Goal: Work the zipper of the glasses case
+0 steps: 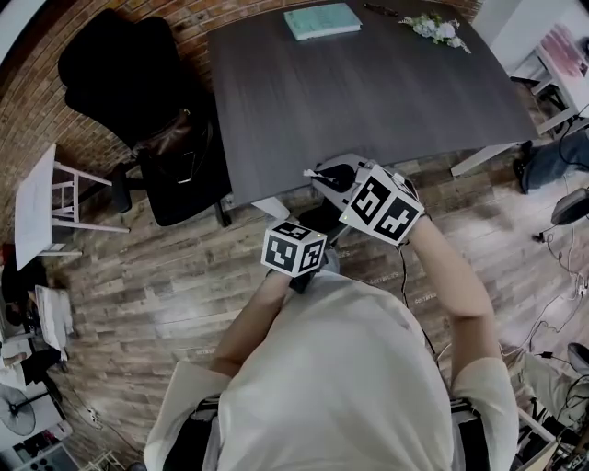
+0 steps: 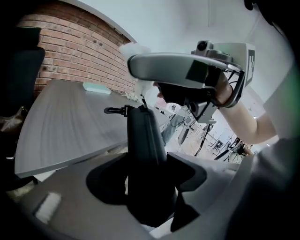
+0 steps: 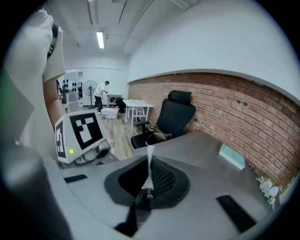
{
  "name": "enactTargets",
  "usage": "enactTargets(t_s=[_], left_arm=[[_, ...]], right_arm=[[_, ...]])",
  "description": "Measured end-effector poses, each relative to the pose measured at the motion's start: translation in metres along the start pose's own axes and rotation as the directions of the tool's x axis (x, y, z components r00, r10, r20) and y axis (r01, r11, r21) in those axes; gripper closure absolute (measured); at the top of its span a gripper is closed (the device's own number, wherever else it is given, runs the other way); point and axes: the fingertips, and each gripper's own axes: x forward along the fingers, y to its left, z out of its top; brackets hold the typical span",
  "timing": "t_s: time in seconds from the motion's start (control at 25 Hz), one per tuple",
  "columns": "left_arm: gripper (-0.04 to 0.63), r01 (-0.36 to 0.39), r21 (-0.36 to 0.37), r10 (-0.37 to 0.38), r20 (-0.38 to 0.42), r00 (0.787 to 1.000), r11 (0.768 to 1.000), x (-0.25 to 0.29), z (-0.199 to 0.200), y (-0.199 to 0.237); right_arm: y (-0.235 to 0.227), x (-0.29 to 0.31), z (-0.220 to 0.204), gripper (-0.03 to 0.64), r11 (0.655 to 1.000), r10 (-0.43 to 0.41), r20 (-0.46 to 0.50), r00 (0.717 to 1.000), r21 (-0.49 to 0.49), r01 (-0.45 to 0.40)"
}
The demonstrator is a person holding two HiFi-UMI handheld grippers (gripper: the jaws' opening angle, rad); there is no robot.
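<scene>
The black glasses case (image 2: pixel 145 145) stands on end between the jaws of my left gripper (image 2: pixel 147 165), which is shut on its lower half. A small black clip (image 2: pixel 112 110) hangs from the case's top end. My right gripper (image 3: pixel 149 180) is shut on the thin white zipper pull (image 3: pixel 150 161), which sticks up between its pads. In the left gripper view the right gripper reaches in from above, its tip just over the case's top. In the head view the case (image 1: pixel 336 175) is in the air at the table's near edge, in front of both marker cubes.
A dark wooden table (image 1: pixel 368 92) lies ahead, with a teal book (image 1: pixel 322 20) and a sprig of flowers (image 1: pixel 437 29) at its far side. A black office chair (image 1: pixel 138 74) stands to the left by the brick wall, and a small white table (image 1: pixel 37 207) further left.
</scene>
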Motion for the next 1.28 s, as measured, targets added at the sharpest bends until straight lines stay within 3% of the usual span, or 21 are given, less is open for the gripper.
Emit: enactTargets(t_s=[0.24, 0.56, 0.72, 0.88, 1.28], left_arm=[[0.338, 0.096, -0.037, -0.092, 0.099, 0.991, 0.995, -0.014, 0.017, -0.011], [0.347, 0.163, 0.048, -0.169, 0.186, 0.968, 0.985, -0.037, 0.030, -0.026], [0.348, 0.221, 0.026, -0.221, 0.241, 0.945, 0.975, -0.048, 0.038, -0.029], [0.351, 0.307, -0.048, -0.276, 0.323, 0.905, 0.951, -0.061, 0.049, -0.029], [0.353, 0.329, -0.103, -0.248, 0.458, 0.854, 0.939, -0.096, 0.074, -0.002]], right_arm=[[-0.023, -0.036, 0.011, 0.611, 0.997, -0.074, 0.045, 0.996, -0.005, 0.074], [-0.053, -0.061, 0.003, 0.611, 0.989, -0.147, 0.033, 0.989, 0.036, 0.146], [-0.063, -0.061, 0.001, 0.611, 0.982, -0.188, 0.023, 0.982, 0.032, 0.187], [-0.071, -0.061, -0.007, 0.611, 0.975, -0.210, 0.018, 0.978, 0.085, 0.207], [-0.040, -0.037, -0.033, 0.611, 0.962, -0.193, -0.022, 0.981, 0.191, 0.193]])
